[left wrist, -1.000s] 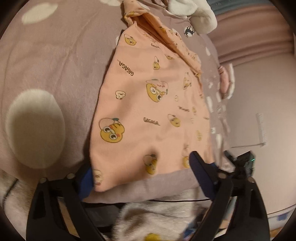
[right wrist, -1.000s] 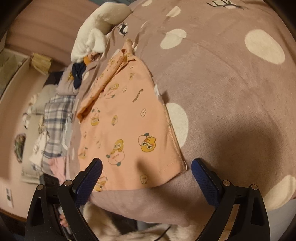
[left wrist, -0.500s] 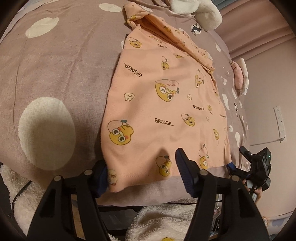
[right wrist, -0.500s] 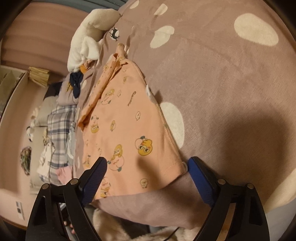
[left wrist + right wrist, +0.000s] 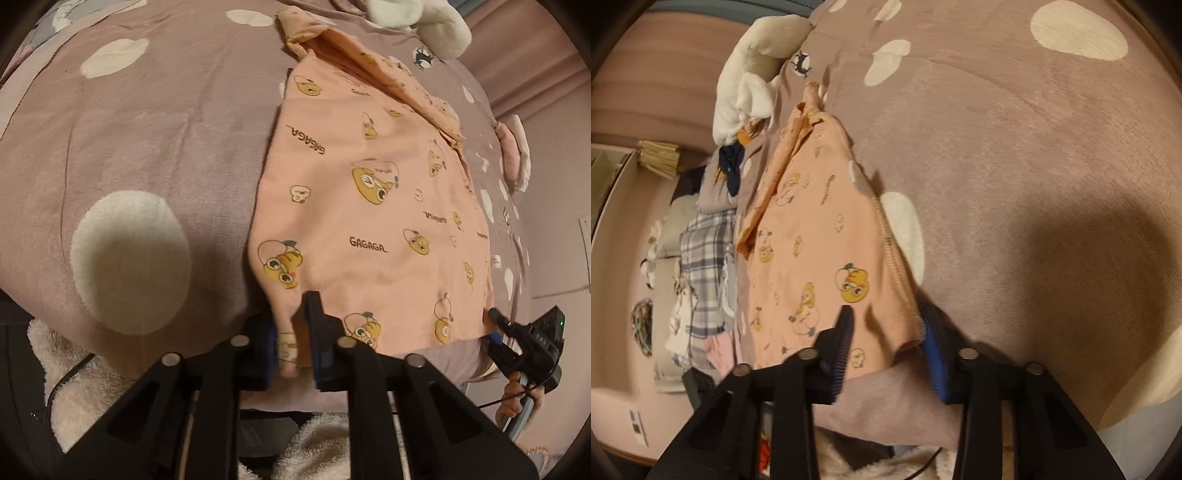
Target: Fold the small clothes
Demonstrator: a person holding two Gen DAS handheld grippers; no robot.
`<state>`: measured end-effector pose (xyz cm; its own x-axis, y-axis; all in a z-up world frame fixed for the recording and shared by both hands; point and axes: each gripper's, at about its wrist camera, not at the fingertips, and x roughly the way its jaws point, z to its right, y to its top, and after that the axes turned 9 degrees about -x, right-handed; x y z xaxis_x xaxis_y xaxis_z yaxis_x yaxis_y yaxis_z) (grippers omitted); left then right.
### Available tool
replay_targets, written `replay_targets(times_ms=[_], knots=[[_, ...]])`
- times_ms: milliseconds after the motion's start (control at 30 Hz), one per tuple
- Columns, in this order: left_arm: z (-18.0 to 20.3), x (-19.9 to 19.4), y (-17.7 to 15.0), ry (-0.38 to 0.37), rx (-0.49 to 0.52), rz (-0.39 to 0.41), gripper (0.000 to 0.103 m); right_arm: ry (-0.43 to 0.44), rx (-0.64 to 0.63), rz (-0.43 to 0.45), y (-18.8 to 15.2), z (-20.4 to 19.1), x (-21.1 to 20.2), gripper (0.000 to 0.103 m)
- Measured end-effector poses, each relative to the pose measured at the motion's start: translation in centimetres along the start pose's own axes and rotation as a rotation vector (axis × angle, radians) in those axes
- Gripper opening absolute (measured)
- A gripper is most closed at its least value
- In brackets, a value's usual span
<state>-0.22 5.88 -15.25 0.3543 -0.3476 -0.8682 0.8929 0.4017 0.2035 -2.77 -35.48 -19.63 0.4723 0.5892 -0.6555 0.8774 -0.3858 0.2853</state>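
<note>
A peach child's garment printed with yellow ducks lies flat on a mauve bedspread with cream spots. My left gripper is closing and its pads pinch the near left hem corner. In the right wrist view the same garment runs away from me. My right gripper is closing over the other near corner. The cloth bunches between the jaws, but a gap remains. From the left wrist view that right gripper shows at the garment's near right corner, held by a hand.
A white plush toy lies beyond the garment's far end. Plaid and other clothes are piled off the bed's left side. A fluffy white blanket and a black cable hang below the bed's near edge.
Both grippers' jaws have narrowed from wide open. The left one now pinches the near left hem corner. The right one's jaws have drawn in around the other corner, bunching the cloth.
</note>
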Motion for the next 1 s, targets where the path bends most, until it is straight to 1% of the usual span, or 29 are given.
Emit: replay_targets(times_ms=[33,67,100,133,167,200,300,367,500,633,1000], knots=[[-0.2,0.0,0.0,-0.001,-0.012,0.001,0.010,-0.017,0.005,0.002,0.0,0.2,0.0,0.024],[-0.3,0.0,0.0,-0.003,-0.020,0.002,0.009,-0.028,0.009,0.004,0.0,0.3,0.1,0.014],[-0.4,0.0,0.0,-0.006,-0.026,0.002,0.009,-0.034,0.014,0.006,-0.1,0.5,0.2,0.008],[-0.5,-0.1,0.0,-0.008,-0.032,0.001,0.008,-0.025,0.024,0.010,-0.1,0.8,0.2,0.006],[-0.6,-0.1,0.0,-0.009,-0.036,0.001,0.008,-0.022,0.030,0.012,-0.1,1.0,0.3,0.001],[-0.6,-0.1,0.0,-0.004,-0.048,0.009,0.008,-0.019,0.033,0.013,-0.1,1.2,0.3,0.001],[-0.4,-0.1,0.1,0.016,-0.054,-0.002,0.008,-0.024,0.023,0.014,-0.1,1.1,0.3,0.000],[0.1,-0.1,0.1,0.042,-0.036,0.007,0.008,-0.048,0.004,0.014,-0.1,0.7,0.3,0.000],[1.2,0.0,-0.5,0.107,0.034,0.047,0.008,-0.102,-0.038,0.019,0.0,-0.2,0.5,0.000],[1.6,0.2,-0.5,0.136,0.062,0.061,0.008,-0.124,-0.055,0.018,0.1,-0.4,0.6,0.000],[1.4,0.1,-0.5,0.142,0.074,0.069,0.008,-0.159,-0.083,0.016,0.3,-0.9,0.7,0.000]])
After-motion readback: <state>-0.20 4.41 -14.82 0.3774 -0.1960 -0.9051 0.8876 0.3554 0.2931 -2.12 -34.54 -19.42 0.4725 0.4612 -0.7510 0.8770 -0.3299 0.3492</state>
